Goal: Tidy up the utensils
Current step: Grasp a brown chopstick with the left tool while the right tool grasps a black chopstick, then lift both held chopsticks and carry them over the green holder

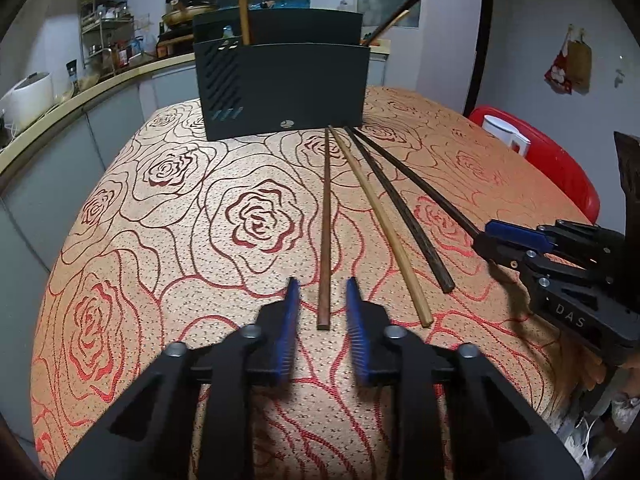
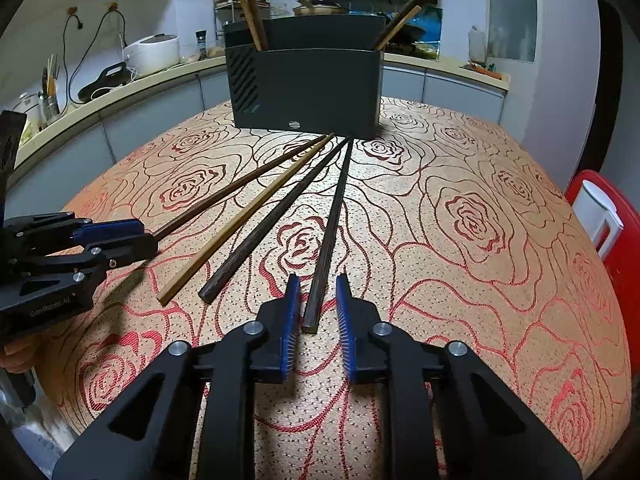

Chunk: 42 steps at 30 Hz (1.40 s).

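Four chopsticks fan out on the rose-patterned tablecloth [image 1: 168, 220] in front of a dark utensil holder [image 1: 296, 92] [image 2: 316, 88]. My left gripper [image 1: 322, 280] straddles the near end of the reddish-brown chopstick [image 1: 326, 220], with a gap on each side of the stick. My right gripper [image 2: 318, 276] straddles the near end of the black chopstick [image 2: 334, 220], its pads close but not pressing. A pale bamboo chopstick [image 1: 376, 208] and a dark grained chopstick [image 1: 400, 208] lie between them. Each gripper shows side-on in the other view: right gripper [image 1: 480, 236], left gripper [image 2: 148, 236].
The holder has brown chopsticks [image 2: 252, 4] standing at its left end and dark chopsticks [image 2: 408, 8] at its right. A red stool [image 1: 560, 168] with a white mug [image 1: 506, 134] stands off the table's right edge. A kitchen counter [image 2: 120, 92] runs behind.
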Each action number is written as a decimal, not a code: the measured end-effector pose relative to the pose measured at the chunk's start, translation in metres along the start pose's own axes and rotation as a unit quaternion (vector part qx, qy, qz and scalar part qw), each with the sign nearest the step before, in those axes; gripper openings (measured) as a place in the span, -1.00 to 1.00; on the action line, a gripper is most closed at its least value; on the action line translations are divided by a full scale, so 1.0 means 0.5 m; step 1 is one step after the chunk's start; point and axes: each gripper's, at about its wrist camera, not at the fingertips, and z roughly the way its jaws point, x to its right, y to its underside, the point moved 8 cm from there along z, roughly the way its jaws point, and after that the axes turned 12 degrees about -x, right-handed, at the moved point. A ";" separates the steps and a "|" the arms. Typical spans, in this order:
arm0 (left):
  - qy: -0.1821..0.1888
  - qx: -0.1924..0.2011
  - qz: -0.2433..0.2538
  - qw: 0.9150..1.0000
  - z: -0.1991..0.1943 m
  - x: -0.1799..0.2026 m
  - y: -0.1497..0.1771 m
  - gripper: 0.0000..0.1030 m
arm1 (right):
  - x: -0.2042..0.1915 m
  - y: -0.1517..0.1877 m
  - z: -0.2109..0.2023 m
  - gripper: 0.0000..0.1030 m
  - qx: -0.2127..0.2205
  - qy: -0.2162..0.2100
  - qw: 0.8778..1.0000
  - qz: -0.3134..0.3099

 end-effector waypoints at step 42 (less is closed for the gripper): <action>-0.071 0.173 0.035 0.982 -0.342 -0.053 -0.214 -0.87 | 0.081 -0.224 -0.342 -0.85 0.198 -0.043 0.978 0.036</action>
